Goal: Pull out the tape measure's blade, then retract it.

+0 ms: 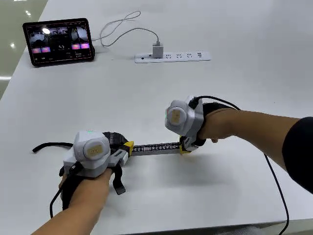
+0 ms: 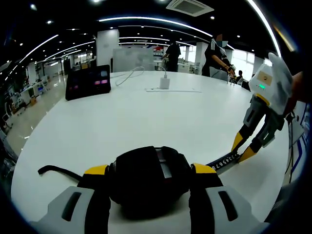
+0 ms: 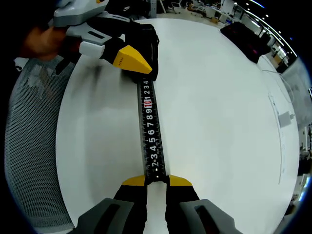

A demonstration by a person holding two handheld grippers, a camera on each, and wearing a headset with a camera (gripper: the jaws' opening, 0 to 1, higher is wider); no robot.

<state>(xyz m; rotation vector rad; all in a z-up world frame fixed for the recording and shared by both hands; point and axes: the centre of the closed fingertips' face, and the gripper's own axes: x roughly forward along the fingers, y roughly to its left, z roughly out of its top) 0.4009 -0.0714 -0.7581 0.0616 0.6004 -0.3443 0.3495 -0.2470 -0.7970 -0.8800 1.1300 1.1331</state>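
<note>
both forearms low over desk [image 1: 220, 88]; left hand-held gripper [image 1: 124, 149] clamped on tape measure case [image 3: 144, 36], right hand-held gripper [image 3: 157, 181] pinching tip of blade [image 3: 150, 122].

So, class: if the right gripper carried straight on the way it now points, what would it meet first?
The tape measure's black case, most likely. The right gripper points along the drawn-out blade, which runs straight to the case held in the left gripper.
</note>
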